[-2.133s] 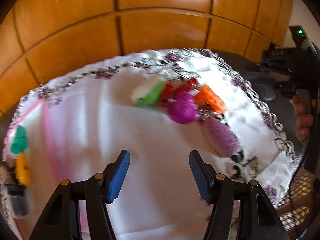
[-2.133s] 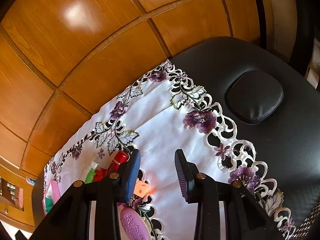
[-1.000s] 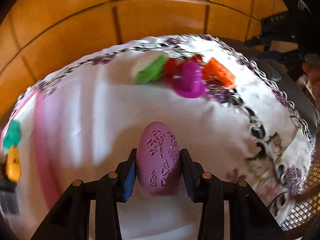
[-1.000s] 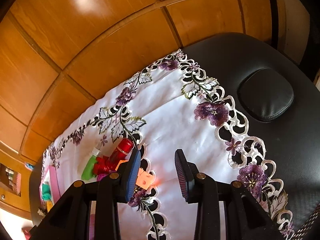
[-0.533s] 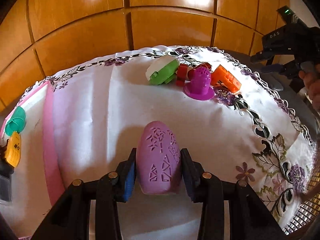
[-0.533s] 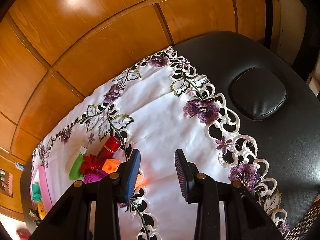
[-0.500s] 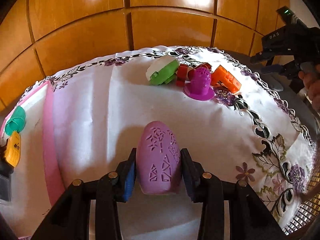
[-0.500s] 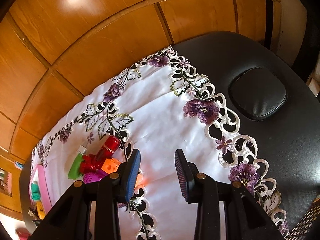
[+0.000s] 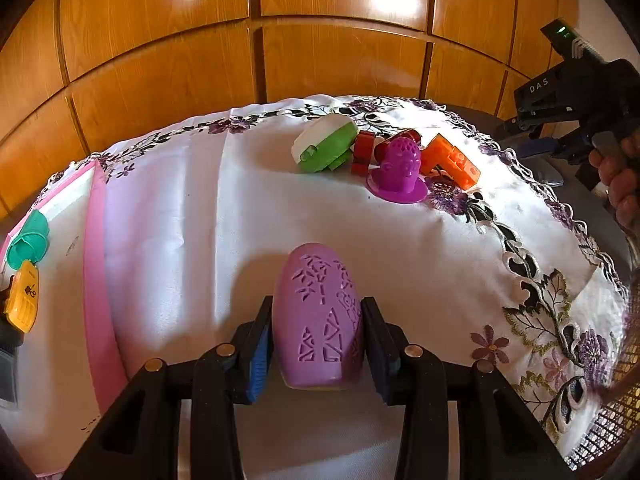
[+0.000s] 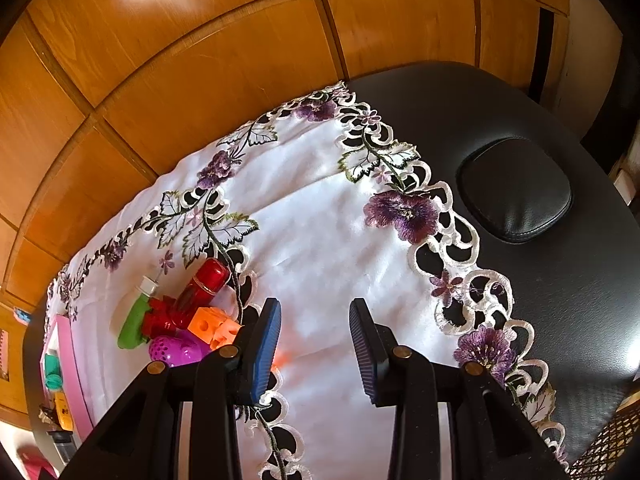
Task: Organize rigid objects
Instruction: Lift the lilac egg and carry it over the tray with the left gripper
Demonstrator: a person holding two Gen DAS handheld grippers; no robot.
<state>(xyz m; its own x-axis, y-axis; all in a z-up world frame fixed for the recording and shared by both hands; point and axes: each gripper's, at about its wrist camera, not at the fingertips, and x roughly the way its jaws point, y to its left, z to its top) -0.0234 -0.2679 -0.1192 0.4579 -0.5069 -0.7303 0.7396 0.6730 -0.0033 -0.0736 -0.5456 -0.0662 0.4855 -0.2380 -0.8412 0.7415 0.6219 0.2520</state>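
Surroundings: cloth-covered black bench against a wood-panelled wall.

A white tablecloth (image 9: 240, 216) with purple embroidered flowers and cut-out lace edging covers most of the bench (image 10: 560, 300), whose black padded surface stays bare on the right. A raised black cushion pad (image 10: 516, 192) sits in that bare part, apart from the cloth's edge. Glossy orange-brown wall panels (image 9: 160, 60) with dark seams rise directly behind, carrying bright light reflections. A woven mesh surface (image 9: 612, 420) shows at the lower right edge, mostly cut off.
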